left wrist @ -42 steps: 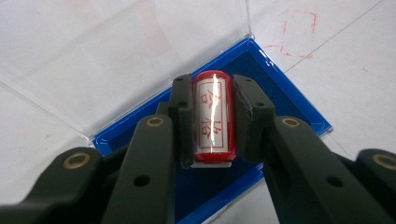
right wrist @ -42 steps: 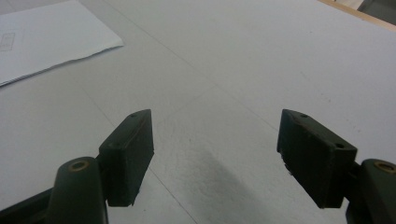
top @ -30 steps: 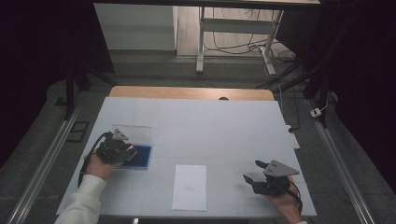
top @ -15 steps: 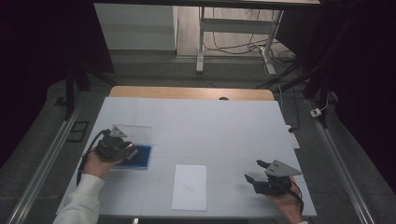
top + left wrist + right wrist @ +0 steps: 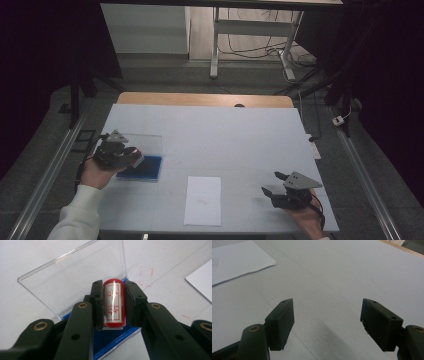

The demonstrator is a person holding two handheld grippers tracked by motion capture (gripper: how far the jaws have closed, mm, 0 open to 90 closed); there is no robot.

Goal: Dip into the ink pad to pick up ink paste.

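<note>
At the near left of the table (image 5: 220, 125), the left gripper (image 5: 113, 302) pinches a red cylindrical stamp (image 5: 114, 302) by its sides above the blue ink pad (image 5: 145, 167) of the open clear-lidded case (image 5: 75, 282); ideally it rises straight, square to the sheet of paper (image 5: 202, 200), while the right gripper (image 5: 327, 325) rests spread, holding nothing.

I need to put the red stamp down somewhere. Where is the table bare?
Bare: the wide far half of the table, and between the white sheet and the right gripper. Crowded: the near-left, around the blue case and its clear lid.
</note>
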